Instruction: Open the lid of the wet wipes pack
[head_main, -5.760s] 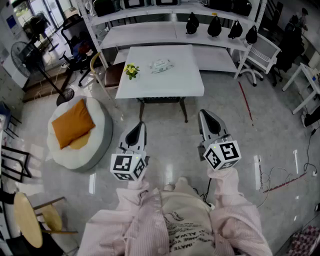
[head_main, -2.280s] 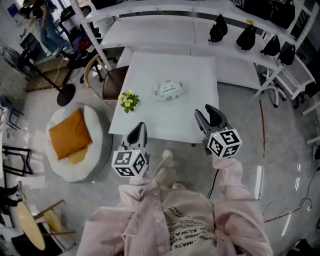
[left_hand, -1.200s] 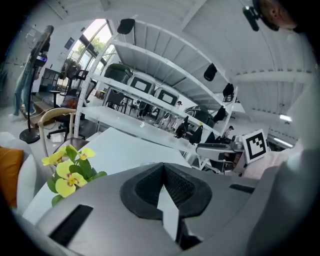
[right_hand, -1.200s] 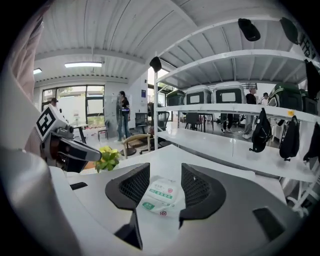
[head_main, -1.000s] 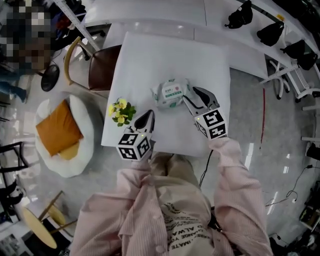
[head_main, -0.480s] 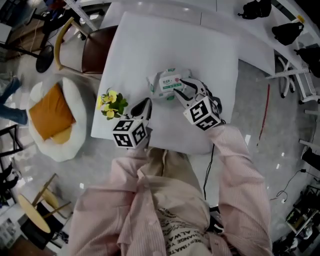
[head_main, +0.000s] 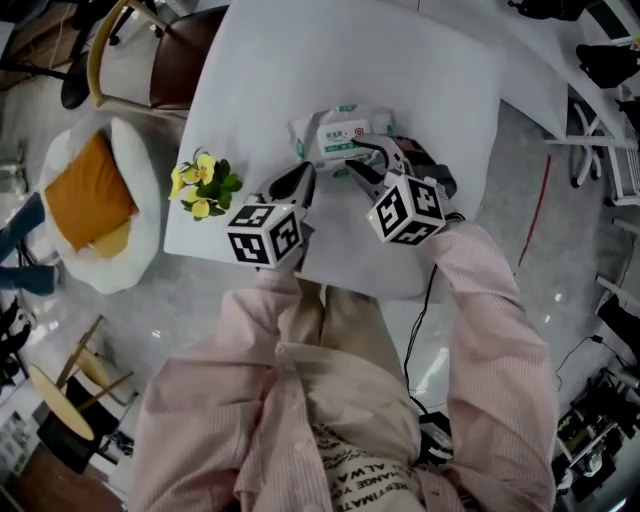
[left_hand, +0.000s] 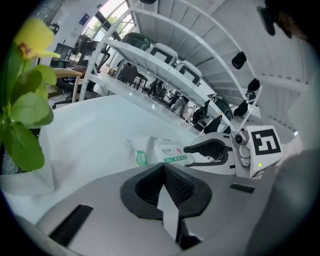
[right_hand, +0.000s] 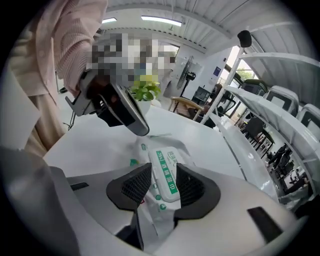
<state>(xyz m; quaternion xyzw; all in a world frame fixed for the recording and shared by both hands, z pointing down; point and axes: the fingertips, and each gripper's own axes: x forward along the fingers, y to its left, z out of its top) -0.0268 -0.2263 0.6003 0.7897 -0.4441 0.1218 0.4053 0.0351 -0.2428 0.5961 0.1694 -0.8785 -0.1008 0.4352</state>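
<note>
The pack (head_main: 335, 135) lies flat on the white table (head_main: 250, 90), toward its middle, right of the flowers (head_main: 200, 183). The right gripper (head_main: 350, 158) comes at it from the near right with its jaws wide. They have just been closing a little, and the pack's near end sits between them, the lid (right_hand: 165, 175) running away down the gap. Whether the pads already touch the pack's sides is hard to tell from this angle; they look to flank it without squeezing.

The left gripper (head_main: 303, 172) has its jaws together on nothing, and its tip is just beside the pack's near left corner.

The step in hand seems to be lining up on the lid. To do it well, the right jaws should catch only the lid's free lip, not the soft film under it, or the whole pack will lift. The left tip would help by pressing down on the film beside the lid. Once the lip is pinched, swing it up in an arc about the hinge instead of pulling straight, with light force since the pack is soft.
</note>
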